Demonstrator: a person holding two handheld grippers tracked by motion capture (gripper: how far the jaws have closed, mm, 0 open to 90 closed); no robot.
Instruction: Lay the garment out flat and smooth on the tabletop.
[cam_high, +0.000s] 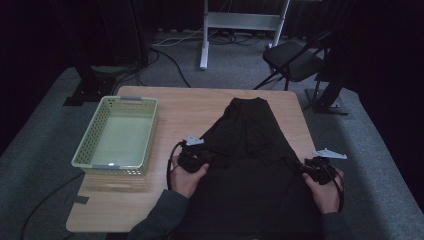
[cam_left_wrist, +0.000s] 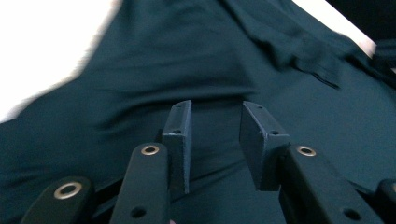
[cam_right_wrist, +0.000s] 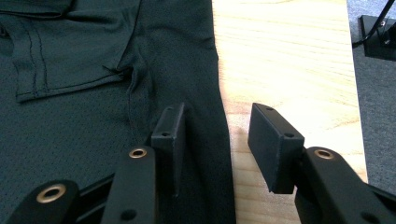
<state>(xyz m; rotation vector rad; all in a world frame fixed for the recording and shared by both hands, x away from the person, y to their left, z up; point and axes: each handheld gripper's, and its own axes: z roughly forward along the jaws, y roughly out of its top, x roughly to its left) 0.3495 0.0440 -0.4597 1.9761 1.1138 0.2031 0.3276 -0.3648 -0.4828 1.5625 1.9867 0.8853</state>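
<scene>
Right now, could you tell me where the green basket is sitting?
In the high view, the green basket sits on the left part of the wooden table, left of the dark garment and beyond the left gripper.

garment (cam_high: 250, 150): 1 | basket (cam_high: 95, 131): 1 | tongs: 2 (cam_high: 196, 156) (cam_high: 311, 167) | chair (cam_high: 294, 60): 1 | table (cam_high: 185, 107): 1

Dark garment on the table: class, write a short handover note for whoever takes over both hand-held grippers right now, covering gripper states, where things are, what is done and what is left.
Left hand-held gripper: open, over the dark garment near its left edge, nothing clamped.
Right hand-held gripper: open, straddling the garment's right edge, pads not pressing.
Garment: spread on the wooden table, hem side toward the person.
Basket: pale green, at the table's left, empty.
Done: garment laid out.
Left: probably grip both edges, fold, then put it in the basket.
</scene>
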